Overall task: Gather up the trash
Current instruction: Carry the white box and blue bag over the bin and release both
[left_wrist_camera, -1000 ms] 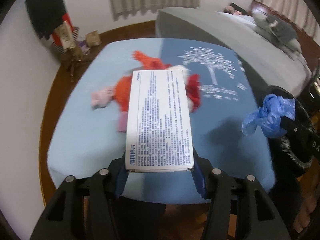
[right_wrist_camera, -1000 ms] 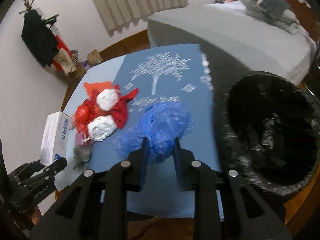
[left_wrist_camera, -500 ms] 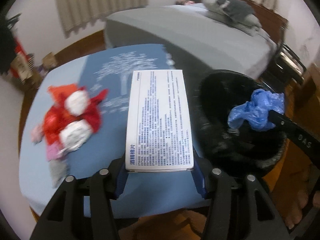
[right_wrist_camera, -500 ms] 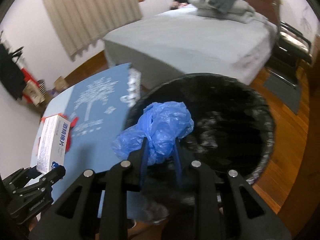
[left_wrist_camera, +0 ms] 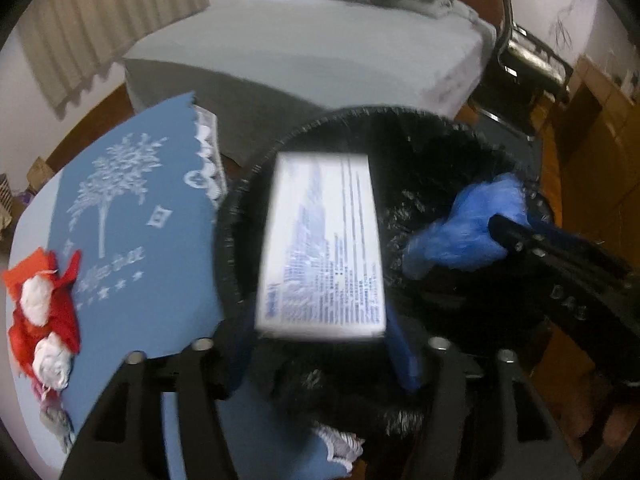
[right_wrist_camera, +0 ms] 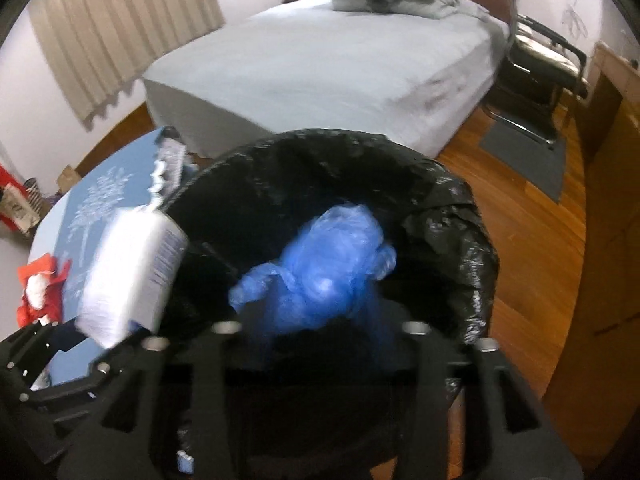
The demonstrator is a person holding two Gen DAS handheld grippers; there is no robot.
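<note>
Both hand-held grippers are hanging over the round bin lined with a black plastic bag (right_wrist_camera: 460, 216), pointing down into it. The left hand-held gripper (left_wrist_camera: 320, 354) has just been widening its jaws; the white rectangular cardboard box with blue print (left_wrist_camera: 320, 244) is sitting blurred between them, with a gap showing at the right blue pad (left_wrist_camera: 402, 354), so it is no longer clamped. The right hand-held gripper (right_wrist_camera: 320, 344) has also just been spreading; the crumpled blue plastic bag (right_wrist_camera: 320, 268) is lying loose between its fingers above the bin's mouth. Red wrappers with white tissue wads (left_wrist_camera: 42, 316) are lying on the blue-clothed bench (left_wrist_camera: 132, 264) beside the bin.
</note>
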